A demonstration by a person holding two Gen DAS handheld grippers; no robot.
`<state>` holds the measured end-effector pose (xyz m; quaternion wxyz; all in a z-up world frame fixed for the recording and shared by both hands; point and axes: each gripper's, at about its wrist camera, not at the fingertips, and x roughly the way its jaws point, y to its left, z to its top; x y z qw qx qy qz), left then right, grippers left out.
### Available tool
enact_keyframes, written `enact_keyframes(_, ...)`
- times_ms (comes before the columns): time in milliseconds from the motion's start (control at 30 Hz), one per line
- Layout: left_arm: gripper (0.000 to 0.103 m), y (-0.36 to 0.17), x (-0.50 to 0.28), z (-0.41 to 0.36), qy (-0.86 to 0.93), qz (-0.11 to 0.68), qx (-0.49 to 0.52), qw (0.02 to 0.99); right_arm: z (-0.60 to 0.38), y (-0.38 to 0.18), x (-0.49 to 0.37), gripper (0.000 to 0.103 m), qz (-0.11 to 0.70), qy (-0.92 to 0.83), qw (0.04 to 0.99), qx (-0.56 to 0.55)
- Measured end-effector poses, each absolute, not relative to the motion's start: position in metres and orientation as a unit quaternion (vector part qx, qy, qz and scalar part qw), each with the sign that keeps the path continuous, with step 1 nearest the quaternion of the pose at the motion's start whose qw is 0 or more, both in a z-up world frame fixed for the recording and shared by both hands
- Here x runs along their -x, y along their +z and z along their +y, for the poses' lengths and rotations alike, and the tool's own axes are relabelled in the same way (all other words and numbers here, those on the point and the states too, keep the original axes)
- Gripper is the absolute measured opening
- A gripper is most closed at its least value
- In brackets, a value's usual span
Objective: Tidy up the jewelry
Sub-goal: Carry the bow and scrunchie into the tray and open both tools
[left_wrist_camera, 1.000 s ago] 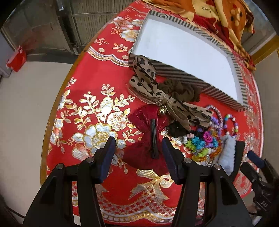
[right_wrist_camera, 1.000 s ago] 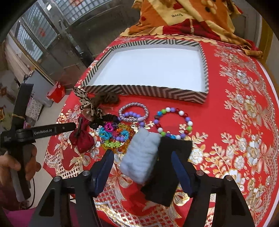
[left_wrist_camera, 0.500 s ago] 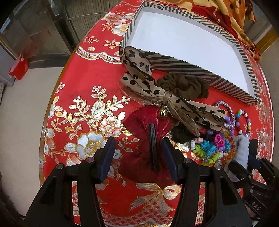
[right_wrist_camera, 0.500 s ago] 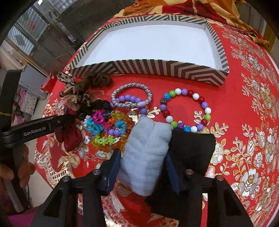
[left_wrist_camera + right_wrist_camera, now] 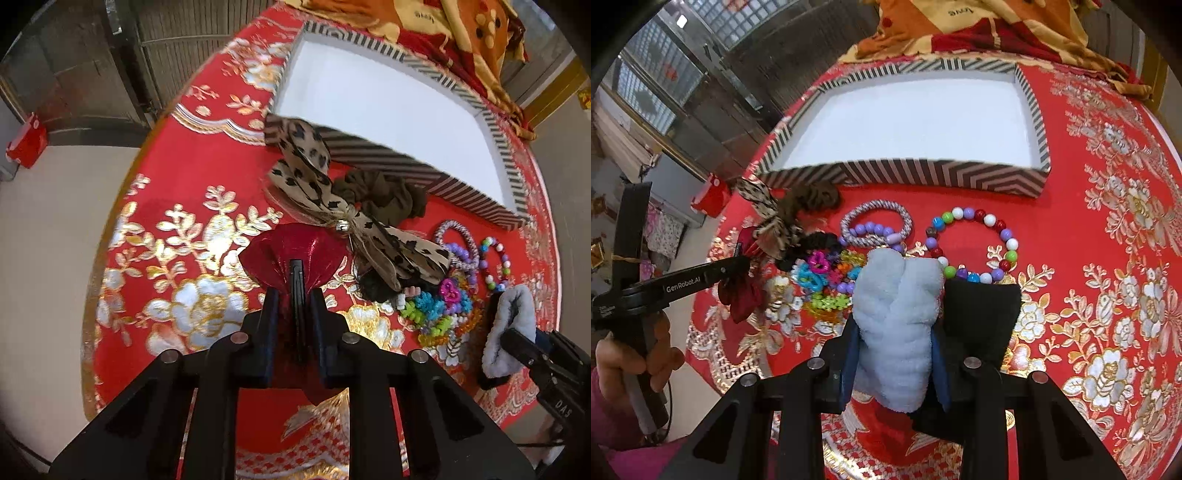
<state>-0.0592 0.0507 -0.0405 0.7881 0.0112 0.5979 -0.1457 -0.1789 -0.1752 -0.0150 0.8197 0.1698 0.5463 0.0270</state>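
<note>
A shiny red bow [image 5: 295,247] with a black clip lies on the red and gold tablecloth. My left gripper [image 5: 293,295] points down at it. Its jaws are closing, with the clip and the red fabric pinched between the pads. A fluffy pale blue hair piece [image 5: 897,317] sits between the fingers of my right gripper [image 5: 895,328]. Those jaws are closing too, and both pads press into the fluff. A black felt piece [image 5: 982,314] lies against its right side. The striped box [image 5: 905,173] with a white floor stands open behind.
Between the grippers and the box lie a leopard-print bow [image 5: 314,177], a brown scrunchie [image 5: 384,192], a woven purple bracelet [image 5: 875,210], a multicoloured bead bracelet [image 5: 1008,236] and a pile of bright plastic charms [image 5: 820,273]. The table edge [image 5: 92,332] curves at left. A hand [image 5: 620,354] holds the left gripper.
The left jaws went from wide open to pinched on the red bow's clip. The right jaws narrowed onto the fluffy blue piece, which now stands between them.
</note>
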Motion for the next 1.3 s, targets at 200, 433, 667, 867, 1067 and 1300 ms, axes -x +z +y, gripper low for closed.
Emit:
enact_keyframes(200, 0.015, -0.005, 0.07, 0.067, -0.153, 0.579, 0.004, 0.801, -0.179, 0.012, 0.183, 0.033, 0.525, 0.038, 0.832, -0.174)
enact_keyframes(433, 0.015, 0.027, 0.055, 0.053, -0.161, 0.553, 0.002, 0.818, -0.188, 0.027, 0.16, 0.033, 0.498, 0.024, 0.848, -0.179)
enact_keyframes(667, 0.015, 0.044, 0.018, 0.023, -0.177, 0.525, -0.018, 0.832, -0.215, 0.024, 0.109, 0.033, 0.495, -0.018, 0.854, -0.157)
enact_keyframes(867, 0.015, 0.036, -0.029, 0.0, -0.18, 0.529, -0.026, 0.828, -0.239, 0.016, 0.065, 0.033, 0.505, -0.038, 0.85, -0.148)
enact_keyframes(1067, 0.015, 0.005, -0.073, -0.018, -0.165, 0.553, -0.05, 0.815, -0.259, -0.015, 0.036, 0.033, 0.527, -0.053, 0.834, -0.157)
enact_keyframes(1300, 0.015, -0.028, -0.096, -0.025, -0.164, 0.581, -0.063, 0.795, -0.268, -0.04, 0.025, 0.033, 0.548, -0.062, 0.818, -0.166)
